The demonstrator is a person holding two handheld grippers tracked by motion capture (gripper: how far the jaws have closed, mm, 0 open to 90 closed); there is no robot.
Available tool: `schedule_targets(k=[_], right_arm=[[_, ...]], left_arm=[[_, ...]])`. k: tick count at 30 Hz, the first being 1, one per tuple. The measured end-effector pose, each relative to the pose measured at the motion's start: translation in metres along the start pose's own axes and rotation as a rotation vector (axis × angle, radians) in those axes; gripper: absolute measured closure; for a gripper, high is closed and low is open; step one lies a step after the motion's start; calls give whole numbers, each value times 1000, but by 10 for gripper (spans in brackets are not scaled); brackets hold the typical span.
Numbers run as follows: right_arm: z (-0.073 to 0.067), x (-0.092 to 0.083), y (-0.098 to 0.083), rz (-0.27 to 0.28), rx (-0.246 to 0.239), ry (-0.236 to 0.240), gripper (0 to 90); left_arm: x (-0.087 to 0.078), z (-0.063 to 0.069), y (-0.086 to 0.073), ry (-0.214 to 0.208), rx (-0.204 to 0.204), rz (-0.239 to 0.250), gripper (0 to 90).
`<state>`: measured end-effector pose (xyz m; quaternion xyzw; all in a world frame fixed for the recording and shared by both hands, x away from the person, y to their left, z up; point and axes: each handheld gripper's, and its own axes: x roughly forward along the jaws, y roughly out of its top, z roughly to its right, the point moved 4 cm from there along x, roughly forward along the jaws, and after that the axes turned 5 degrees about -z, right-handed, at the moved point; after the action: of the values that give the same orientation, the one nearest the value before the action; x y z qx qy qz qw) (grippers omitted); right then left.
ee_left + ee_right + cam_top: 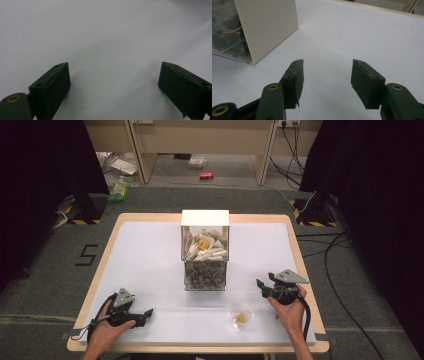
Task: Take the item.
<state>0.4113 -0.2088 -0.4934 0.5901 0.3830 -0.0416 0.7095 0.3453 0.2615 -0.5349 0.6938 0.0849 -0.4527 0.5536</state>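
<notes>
Both pairs of black jaws stand spread wide with nothing between them. The left gripper point(148, 312) rests low on the white table top point(150, 255), near its front left corner; the right gripper point(259, 284) sits near the right edge. Between them stands a clear-fronted white box of packets point(205, 251), with a small clear plastic cup point(241, 314) just before it.

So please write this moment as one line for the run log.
left gripper: open, empty, near table edge | right gripper: open, empty, right of box | cup: upright, untouched
</notes>
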Motion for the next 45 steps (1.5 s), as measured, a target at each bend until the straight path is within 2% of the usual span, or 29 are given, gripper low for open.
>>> schedule_targets(k=[10, 18, 42, 45], right_arm=[[10, 10, -1, -59, 31, -6, 380], [11, 13, -3, -99, 44, -10, 345], [22, 21, -10, -164, 71, -40, 289], [22, 22, -12, -175, 85, -40, 282]], left_arm=[[0, 0, 0, 5, 2, 1, 96], [0, 0, 0, 5, 2, 1, 96], [0, 0, 0, 5, 2, 1, 97], [0, 0, 0, 5, 2, 1, 97]])
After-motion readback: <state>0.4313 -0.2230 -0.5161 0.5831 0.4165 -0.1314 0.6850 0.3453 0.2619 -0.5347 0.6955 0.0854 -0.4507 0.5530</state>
